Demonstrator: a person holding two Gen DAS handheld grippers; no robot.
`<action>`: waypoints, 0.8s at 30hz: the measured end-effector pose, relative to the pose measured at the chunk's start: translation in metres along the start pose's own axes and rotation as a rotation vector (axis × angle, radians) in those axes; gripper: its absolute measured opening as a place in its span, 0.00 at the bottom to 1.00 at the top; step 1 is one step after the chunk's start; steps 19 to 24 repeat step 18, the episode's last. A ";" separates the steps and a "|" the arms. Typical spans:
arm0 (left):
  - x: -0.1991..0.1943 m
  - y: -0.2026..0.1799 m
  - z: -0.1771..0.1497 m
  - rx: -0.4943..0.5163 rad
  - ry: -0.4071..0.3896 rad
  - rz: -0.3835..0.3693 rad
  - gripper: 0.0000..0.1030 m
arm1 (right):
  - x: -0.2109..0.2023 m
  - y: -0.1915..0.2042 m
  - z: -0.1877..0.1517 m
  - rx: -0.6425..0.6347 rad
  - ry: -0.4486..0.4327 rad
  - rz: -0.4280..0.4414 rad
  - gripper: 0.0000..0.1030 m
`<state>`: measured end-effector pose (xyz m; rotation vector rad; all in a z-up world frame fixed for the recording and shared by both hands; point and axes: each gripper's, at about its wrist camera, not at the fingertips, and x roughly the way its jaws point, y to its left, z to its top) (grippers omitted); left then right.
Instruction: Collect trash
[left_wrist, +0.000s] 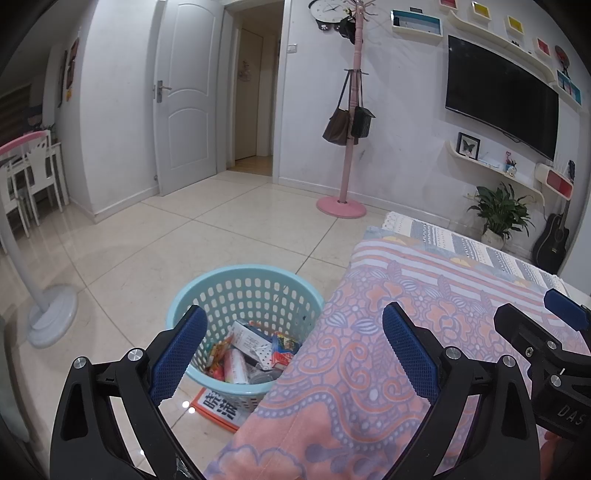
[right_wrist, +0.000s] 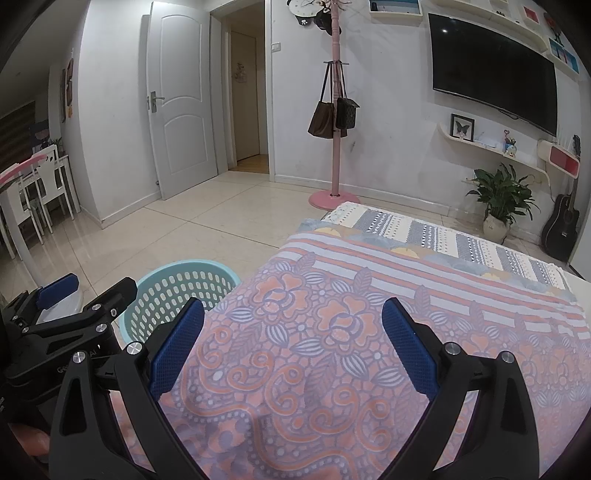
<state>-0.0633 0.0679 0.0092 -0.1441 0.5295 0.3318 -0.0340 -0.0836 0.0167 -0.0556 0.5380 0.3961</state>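
both views are evenly lit by cool indoor light, a little dim, with a bluish cast on the white walls. the tiled floor (left_wrist: 229, 236) shines at left of frame, and two small glare spots sit on it at lower centre of the left view. the tv (right_wrist: 495, 70) carries a faint point reflection. shadows are soft. straight lines bow strongly toward the edges, and the corners fall to black. focus is sharp centrally, softer at the rims.

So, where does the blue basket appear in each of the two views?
Left wrist view: blue basket at lower centre, trash visible inside, beside the patterned cloth.
Right wrist view: blue basket at lower left, contents hidden.
Shared landmark: pink coat stand.
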 end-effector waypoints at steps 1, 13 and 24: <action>0.000 0.000 0.000 0.002 -0.001 0.004 0.90 | 0.000 0.000 -0.001 0.000 -0.001 0.001 0.90; 0.001 0.005 0.003 -0.003 0.005 0.019 0.91 | 0.000 -0.001 0.000 0.015 0.004 0.007 0.90; -0.001 0.005 0.003 0.006 -0.003 0.025 0.91 | 0.001 -0.001 0.000 0.016 0.005 0.008 0.90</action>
